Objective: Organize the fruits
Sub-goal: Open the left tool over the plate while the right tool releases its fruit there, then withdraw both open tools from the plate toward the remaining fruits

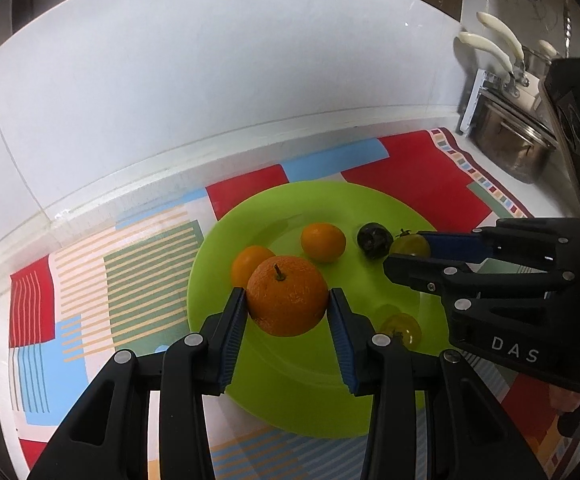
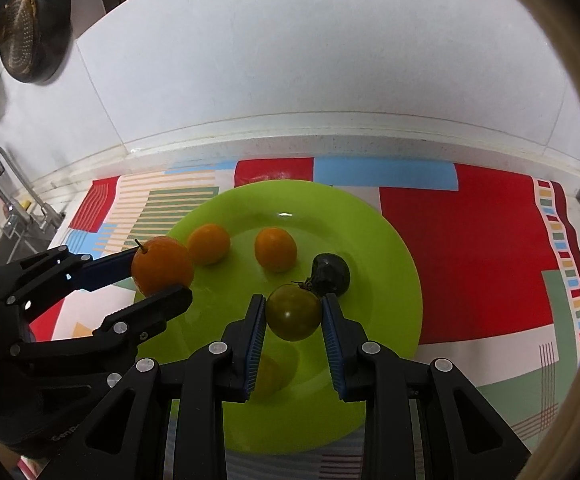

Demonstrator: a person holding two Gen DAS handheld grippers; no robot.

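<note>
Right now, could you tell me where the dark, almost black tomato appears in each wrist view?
Left wrist view: the dark tomato lies right of centre on the green plate, just left of the right gripper.
Right wrist view: the tomato sits just above and right of that gripper.
Shared landmark: the nearest small orange, to its left in both.

Orange fruit (image 1: 286, 295), lime-green plate (image 1: 329, 200), red-blue striped patchwork cloth (image 1: 409, 168).

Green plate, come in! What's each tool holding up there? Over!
Left tool shut on big orange. Right tool shut on green tomato. Both over green plate; two small oranges, a dark tomato and another green tomato on it. Nothing blocking.
</note>
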